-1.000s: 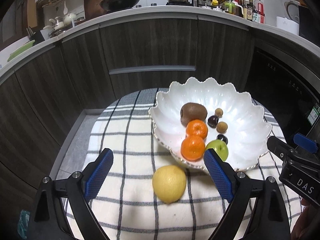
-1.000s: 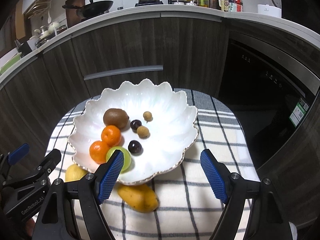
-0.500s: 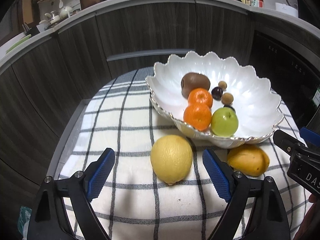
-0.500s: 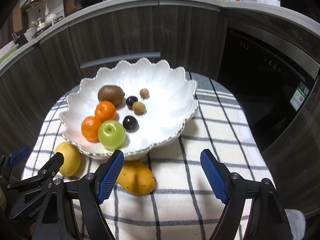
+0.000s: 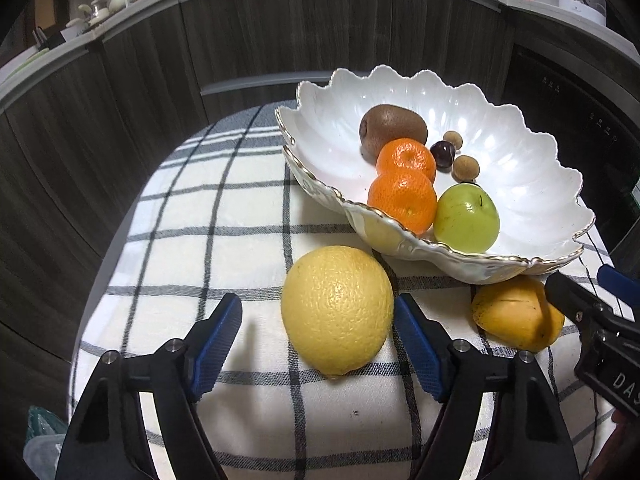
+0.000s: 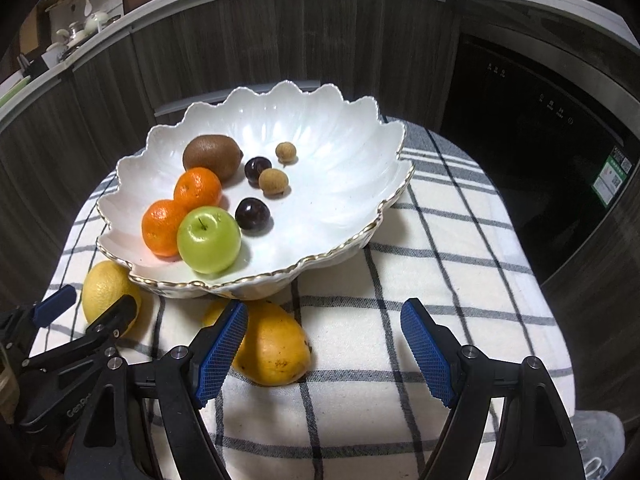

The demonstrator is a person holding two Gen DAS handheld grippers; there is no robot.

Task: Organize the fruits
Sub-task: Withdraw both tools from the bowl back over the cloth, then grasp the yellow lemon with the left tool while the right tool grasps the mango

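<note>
Bare checked cloth (image 6: 448,256) lies right of the bowl (image 6: 360,184); lemon (image 5: 337,309) and mango (image 6: 272,344) crowd its near rim.

Left tool (image 5: 318,322) wide open, lemon (image 5: 337,310) between the pads, right pad just beside its skin, left pad apart. Lemon sits on checked cloth (image 5: 208,220) over the tabletop, just in front of white scalloped bowl (image 5: 520,184). Bowl holds kiwi (image 5: 393,125), two mandarins (image 5: 402,199), green apple (image 5: 467,217). Mango (image 5: 516,314) under bowl's near rim; right tool (image 5: 592,316) at right edge beside it.

Bowl (image 6: 320,128) on desk (image 6: 440,280) far-centre, fruits (image 6: 208,240) in its left half. Lemon (image 5: 336,308) + mango (image 6: 272,348) near edge, in front of bowl.
</note>
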